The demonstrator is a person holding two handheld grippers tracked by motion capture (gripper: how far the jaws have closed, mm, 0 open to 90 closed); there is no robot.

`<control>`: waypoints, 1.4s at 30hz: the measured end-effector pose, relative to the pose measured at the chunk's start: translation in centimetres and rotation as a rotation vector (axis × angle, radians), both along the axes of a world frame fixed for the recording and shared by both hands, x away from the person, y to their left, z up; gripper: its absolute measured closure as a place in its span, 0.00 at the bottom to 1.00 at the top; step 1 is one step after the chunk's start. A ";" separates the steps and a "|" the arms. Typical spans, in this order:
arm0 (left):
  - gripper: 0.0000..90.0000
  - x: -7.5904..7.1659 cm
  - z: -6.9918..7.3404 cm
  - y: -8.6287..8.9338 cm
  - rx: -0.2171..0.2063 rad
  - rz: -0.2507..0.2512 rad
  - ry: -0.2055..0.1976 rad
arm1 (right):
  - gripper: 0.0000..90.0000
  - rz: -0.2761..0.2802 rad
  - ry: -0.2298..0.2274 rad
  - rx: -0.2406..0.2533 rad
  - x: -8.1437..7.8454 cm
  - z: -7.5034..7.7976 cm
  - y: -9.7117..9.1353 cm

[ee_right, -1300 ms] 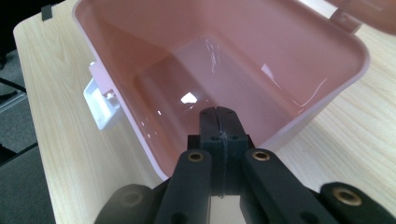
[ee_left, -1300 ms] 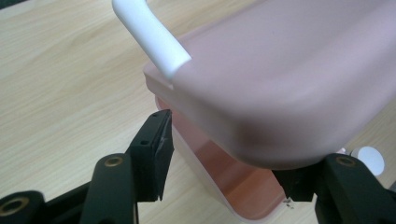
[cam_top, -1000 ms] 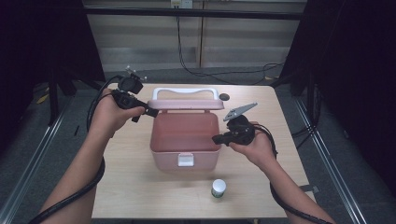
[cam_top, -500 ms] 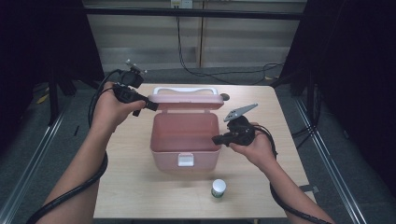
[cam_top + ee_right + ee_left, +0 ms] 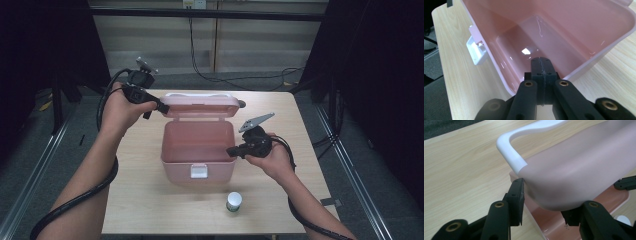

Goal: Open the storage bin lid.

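1. The surface (image 5: 150,200) carries a pink box (image 5: 198,150), which stands open between the two grippers, with its white latch (image 5: 198,172) on the near wall.
2. The lid (image 5: 200,106) has been swung further back over the last second and now stands nearly upright behind the box; the white handle (image 5: 510,147) on top of it is seen just beyond the fingers of the left gripper (image 5: 150,102).
3. The lid's left corner is held between the left gripper's fingers (image 5: 516,195), which have just been closing on it; one pad lies against the outer face and the other is tucked under the edge, so the lid is judged to be grasped.
4. The right gripper (image 5: 235,150) is seen with its fingers (image 5: 541,68) clenched together and nothing between them, resting on the box's right rim, apparently to steady it.
5. A small white bottle with a green band (image 5: 233,201) stands on the surface near the front edge, well apart from both pairs of fingers.
6. Opening is judged nearly complete; the bottle could go into the empty interior next.
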State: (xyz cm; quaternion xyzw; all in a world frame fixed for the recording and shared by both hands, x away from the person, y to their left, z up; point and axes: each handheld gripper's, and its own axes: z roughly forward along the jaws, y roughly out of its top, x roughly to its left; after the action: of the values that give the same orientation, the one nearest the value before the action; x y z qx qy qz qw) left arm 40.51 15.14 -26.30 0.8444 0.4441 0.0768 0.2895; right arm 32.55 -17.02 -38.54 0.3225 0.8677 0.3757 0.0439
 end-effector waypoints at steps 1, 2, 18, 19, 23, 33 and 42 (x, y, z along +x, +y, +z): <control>0.65 0.1 0.0 0.0 0.000 0.001 0.002 | 1.00 0.000 0.000 -0.001 0.0 0.0 0.0; 0.65 0.1 0.1 -0.1 0.000 0.004 0.008 | 1.00 0.000 -0.002 -0.002 0.0 0.0 0.0; 0.67 1.0 0.5 -0.2 -0.003 0.035 0.038 | 1.00 0.023 -0.013 -0.017 0.0 -0.3 0.3; 0.67 1.2 0.6 -0.2 0.000 0.032 0.038 | 1.00 0.022 -0.013 -0.014 0.0 -0.3 0.3; 0.67 1.5 0.6 -0.3 -0.008 0.042 0.043 | 1.00 0.022 -0.017 -0.011 0.0 -0.3 0.2; 0.68 2.4 0.7 -0.4 -0.016 0.050 0.053 | 1.00 0.042 -0.004 -0.014 -0.1 -0.8 0.7; 0.68 2.7 0.7 -0.4 -0.030 0.065 0.062 | 1.00 0.051 -0.013 -0.007 -0.2 -1.0 0.7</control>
State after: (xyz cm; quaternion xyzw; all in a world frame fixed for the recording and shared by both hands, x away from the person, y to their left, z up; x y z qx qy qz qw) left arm 43.16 14.78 -25.57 0.8270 0.4812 0.0535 0.2856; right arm 32.38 -16.33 -39.53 0.2975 0.8768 0.3756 0.0408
